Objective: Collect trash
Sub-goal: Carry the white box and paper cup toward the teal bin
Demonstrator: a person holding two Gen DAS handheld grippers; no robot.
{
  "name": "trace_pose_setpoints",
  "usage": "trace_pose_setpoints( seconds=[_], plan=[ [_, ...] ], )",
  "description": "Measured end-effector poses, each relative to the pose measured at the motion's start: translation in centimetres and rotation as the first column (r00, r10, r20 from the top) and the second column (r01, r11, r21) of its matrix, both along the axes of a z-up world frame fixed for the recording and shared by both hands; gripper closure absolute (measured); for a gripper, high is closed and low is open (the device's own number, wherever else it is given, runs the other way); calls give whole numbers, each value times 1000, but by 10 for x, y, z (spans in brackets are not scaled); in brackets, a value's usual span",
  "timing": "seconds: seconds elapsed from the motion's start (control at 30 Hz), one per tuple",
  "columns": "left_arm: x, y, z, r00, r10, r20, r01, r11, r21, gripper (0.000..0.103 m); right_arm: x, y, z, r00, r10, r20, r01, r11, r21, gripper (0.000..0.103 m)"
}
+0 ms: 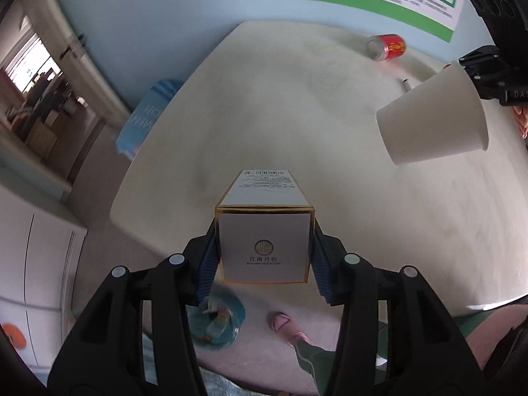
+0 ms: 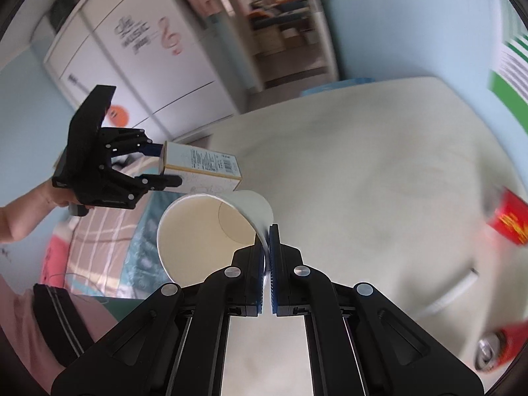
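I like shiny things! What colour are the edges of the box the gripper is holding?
Gold, around a white box. The left wrist view shows it best.

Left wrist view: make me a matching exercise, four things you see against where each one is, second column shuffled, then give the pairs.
Things:
1. box
2. paper cup
3. red can
4. pink shoe

Places:
A. lying on its side on the table, far end
B. on the floor, below the table's edge
C. clamped between the pads of the left hand-held gripper
D. pinched by its wall in the right hand-held gripper, tipped sideways above the table

Pairs: 1-C, 2-D, 3-A, 4-B
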State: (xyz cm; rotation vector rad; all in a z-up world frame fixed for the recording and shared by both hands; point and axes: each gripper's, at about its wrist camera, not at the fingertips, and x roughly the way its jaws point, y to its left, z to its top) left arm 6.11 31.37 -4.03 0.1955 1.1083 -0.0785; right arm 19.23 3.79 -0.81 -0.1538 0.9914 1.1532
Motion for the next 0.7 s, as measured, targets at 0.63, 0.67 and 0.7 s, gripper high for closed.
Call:
trace_pose_setpoints(
  seconds=[0.63, 0.67, 0.7],
  plan=[
    [-179, 273, -102, 923, 362, -129, -371, 927, -49, 56, -98, 391, -87, 928, 337, -157, -353, 931, -90, 99],
    [-183, 285, -118, 914, 377, -150, -389, 919, -60, 56, -104, 406, -100, 927, 335, -168, -354, 929, -105, 99],
    [-186, 296, -130, 907, 387, -166, -402, 913, -63, 56, -110, 419, -112, 926, 333, -177, -357, 926, -121, 99]
  ],
)
